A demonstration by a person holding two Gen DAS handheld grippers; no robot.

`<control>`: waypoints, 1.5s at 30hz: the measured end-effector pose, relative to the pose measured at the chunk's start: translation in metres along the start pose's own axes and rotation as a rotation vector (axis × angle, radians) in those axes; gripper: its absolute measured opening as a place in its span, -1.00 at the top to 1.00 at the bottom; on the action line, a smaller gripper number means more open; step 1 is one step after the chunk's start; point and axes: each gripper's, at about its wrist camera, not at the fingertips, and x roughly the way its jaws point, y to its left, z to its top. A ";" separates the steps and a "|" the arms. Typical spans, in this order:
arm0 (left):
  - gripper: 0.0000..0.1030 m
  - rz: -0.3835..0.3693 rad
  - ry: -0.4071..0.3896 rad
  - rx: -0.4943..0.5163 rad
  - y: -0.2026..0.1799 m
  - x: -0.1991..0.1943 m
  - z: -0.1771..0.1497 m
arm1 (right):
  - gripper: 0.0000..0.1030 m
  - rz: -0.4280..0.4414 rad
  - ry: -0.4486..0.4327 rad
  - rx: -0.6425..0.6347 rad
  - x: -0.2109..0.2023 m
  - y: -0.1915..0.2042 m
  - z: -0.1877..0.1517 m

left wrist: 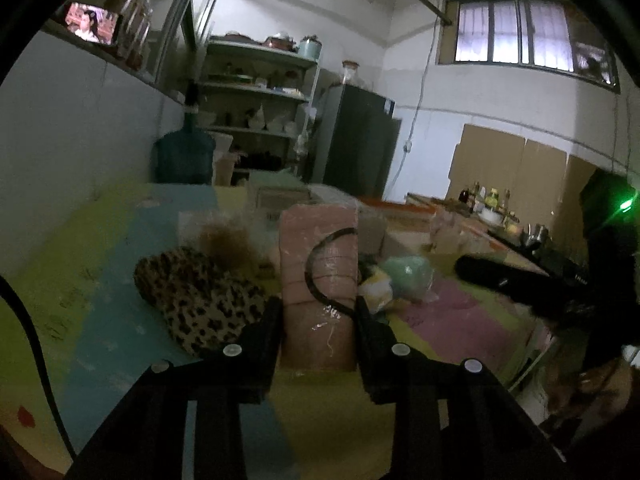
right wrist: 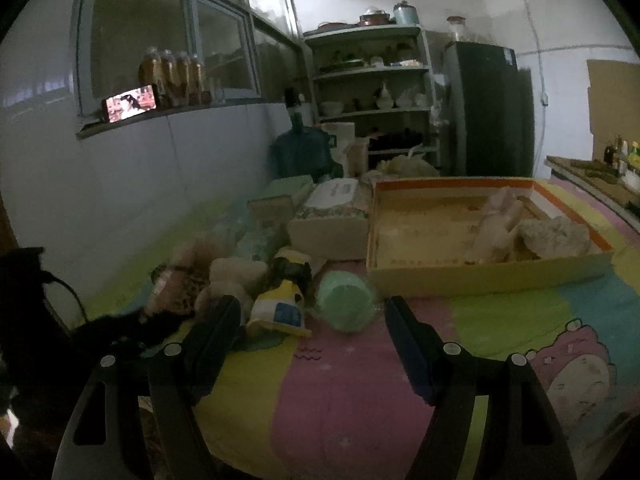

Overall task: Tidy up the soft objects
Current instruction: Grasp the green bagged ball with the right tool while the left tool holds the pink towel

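Note:
In the left wrist view my left gripper [left wrist: 318, 300] is shut on an upright pink cloth bundle [left wrist: 320, 240] wrapped in clear plastic, with a finger pressed against each side. A leopard-print soft piece [left wrist: 196, 300] lies to its left and a brown fluffy item [left wrist: 228, 244] lies behind. In the right wrist view my right gripper [right wrist: 312, 304] stands open above the mat with nothing held. Just ahead of its tips lie a green roll [right wrist: 346, 304] and a yellow and blue packet [right wrist: 280, 312]. A pale plush [right wrist: 236, 276] sits further left.
An open shallow cardboard box [right wrist: 480, 276] at the right holds pale soft pieces [right wrist: 496, 224]. Cartons [right wrist: 328, 232] stand behind the pile, then a blue water jug [right wrist: 304, 152], shelves [right wrist: 372, 72] and a dark fridge [right wrist: 484, 108]. The colourful mat [right wrist: 340, 392] covers the surface.

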 end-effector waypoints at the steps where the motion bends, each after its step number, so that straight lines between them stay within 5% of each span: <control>1: 0.33 -0.001 -0.008 0.001 -0.001 -0.002 0.002 | -0.48 -0.007 0.007 0.006 0.004 -0.003 0.000; 16: 0.33 -0.013 -0.010 0.000 -0.003 -0.004 0.005 | -0.48 0.001 0.139 0.048 0.067 -0.024 0.005; 17: 0.33 -0.011 -0.006 -0.002 -0.002 -0.003 0.005 | -0.45 0.010 0.143 0.047 0.069 -0.024 0.006; 18: 0.33 -0.010 -0.003 -0.003 -0.002 -0.002 0.005 | -0.19 0.016 0.145 0.049 0.070 -0.025 0.006; 19: 0.33 -0.009 0.001 -0.004 -0.002 -0.002 0.006 | 0.00 0.012 0.144 0.048 0.070 -0.025 0.006; 22: 0.33 -0.008 0.015 -0.013 -0.001 0.002 0.005 | 0.06 0.016 0.140 0.045 0.068 -0.025 0.006; 45: 0.33 -0.019 0.001 0.000 -0.016 0.001 0.014 | 0.08 0.070 0.035 0.047 0.021 -0.022 0.020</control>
